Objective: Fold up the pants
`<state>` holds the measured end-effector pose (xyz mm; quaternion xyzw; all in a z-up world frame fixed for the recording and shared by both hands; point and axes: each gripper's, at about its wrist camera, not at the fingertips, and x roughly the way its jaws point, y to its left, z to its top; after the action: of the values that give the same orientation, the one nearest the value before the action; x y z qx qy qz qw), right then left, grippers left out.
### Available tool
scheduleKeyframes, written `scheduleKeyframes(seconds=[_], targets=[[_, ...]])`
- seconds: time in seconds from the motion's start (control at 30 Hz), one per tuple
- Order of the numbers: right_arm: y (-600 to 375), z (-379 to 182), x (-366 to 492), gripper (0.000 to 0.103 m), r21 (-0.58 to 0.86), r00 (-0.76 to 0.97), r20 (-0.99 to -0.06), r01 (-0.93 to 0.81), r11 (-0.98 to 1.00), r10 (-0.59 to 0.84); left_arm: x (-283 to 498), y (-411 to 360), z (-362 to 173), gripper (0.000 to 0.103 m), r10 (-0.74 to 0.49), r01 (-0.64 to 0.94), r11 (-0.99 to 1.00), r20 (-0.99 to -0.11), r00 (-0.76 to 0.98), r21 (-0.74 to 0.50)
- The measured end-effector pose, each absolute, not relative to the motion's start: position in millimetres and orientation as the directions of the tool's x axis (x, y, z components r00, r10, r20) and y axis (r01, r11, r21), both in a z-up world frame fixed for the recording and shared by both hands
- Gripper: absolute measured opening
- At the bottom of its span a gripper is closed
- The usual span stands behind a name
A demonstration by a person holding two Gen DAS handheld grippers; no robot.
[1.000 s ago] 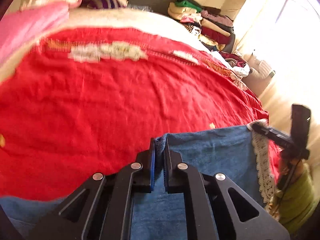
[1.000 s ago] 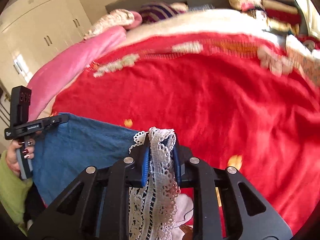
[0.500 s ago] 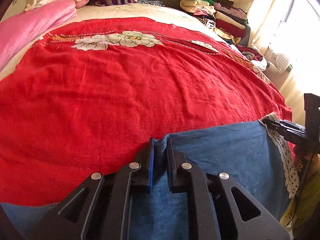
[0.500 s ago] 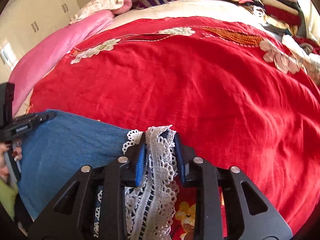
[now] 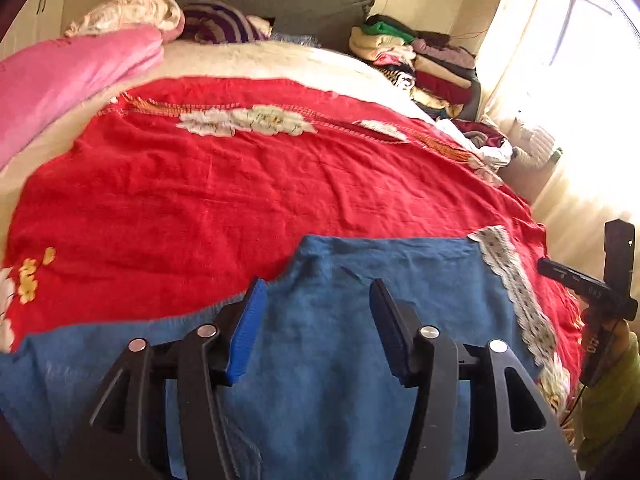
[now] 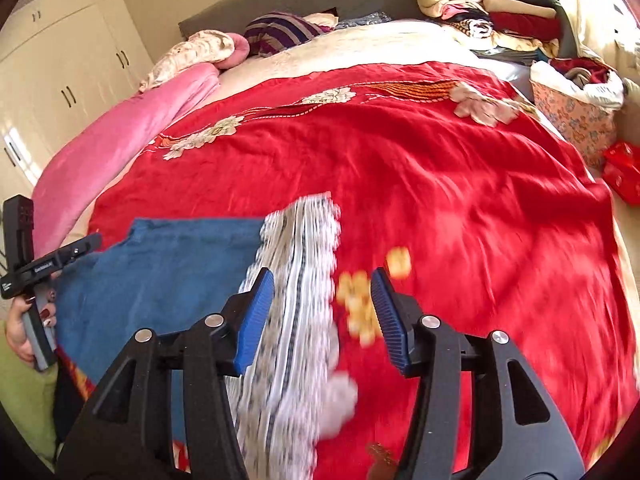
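Observation:
Blue pants (image 5: 352, 320) with a white lace hem (image 5: 508, 276) lie flat on the red bedspread (image 5: 240, 200) at the near edge of the bed. My left gripper (image 5: 318, 300) hovers over the blue cloth, its jaws opening; the pads stand apart and touch nothing. In the right wrist view the lace hem (image 6: 296, 280) lies under my right gripper (image 6: 322, 292), whose jaws are opening too, with the lace loose between them. The blue cloth (image 6: 168, 264) spreads to the left, where a hand holds the other gripper's handle (image 6: 36, 280).
A pink quilt (image 5: 60, 76) runs along the bed's left side, with pillows (image 5: 224, 24) at the headboard. Folded clothes (image 6: 500, 4) are stacked at the far right corner. A patterned basket (image 6: 576, 116) and a red bag (image 6: 624, 172) stand beside the bed's right edge.
Both grippers have let go: the left released the blue cloth's edge, the right released the lace hem. The pants now lie flat on the bedspread, and both grippers have drawn back.

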<state>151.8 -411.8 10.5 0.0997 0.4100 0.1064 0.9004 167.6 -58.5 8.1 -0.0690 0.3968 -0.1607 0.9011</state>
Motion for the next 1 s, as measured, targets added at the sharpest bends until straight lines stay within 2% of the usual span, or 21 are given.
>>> scheduleKeyframes(seconds=[0.2,0.5,0.57,0.63,0.73,0.87,1.0], targets=[[-410,11,110,0.049,0.304,0.625,-0.718,-0.115,0.946,0.307,119,-57,13,0.058,-0.310,0.239,0.950,-0.683,0.661,-0.200],[-403,-23,85,0.049,0.336,0.563,-0.763,-0.078,0.939,0.320,76,-49,-33,0.058,-0.188,0.186,0.978,-0.779,0.598,-0.093],[-402,-35,87,0.041,0.396,0.521,-0.770,-0.063,0.916,0.368,75,-50,-39,0.058,-0.176,0.179,0.980,-0.788,0.589,-0.085],[-397,-40,87,0.022,0.422,0.502,-0.765,-0.085,0.903,0.405,75,-50,-39,0.059,-0.166,0.178,0.981,-0.788,0.592,-0.074],[-397,-33,82,0.010,0.426,0.515,-0.749,-0.108,0.898,0.417,74,-48,-38,0.059,-0.172,0.176,0.981,-0.787,0.593,-0.082],[-405,-18,68,0.009,0.407,0.558,-0.736,-0.087,0.909,0.383,72,-48,-39,0.060,-0.172,0.171,0.982,-0.786,0.593,-0.086],[-398,-34,67,0.010,0.330,0.521,-0.792,-0.074,0.941,0.318,73,-47,-38,0.060,-0.178,0.169,0.981,-0.788,0.590,-0.095]])
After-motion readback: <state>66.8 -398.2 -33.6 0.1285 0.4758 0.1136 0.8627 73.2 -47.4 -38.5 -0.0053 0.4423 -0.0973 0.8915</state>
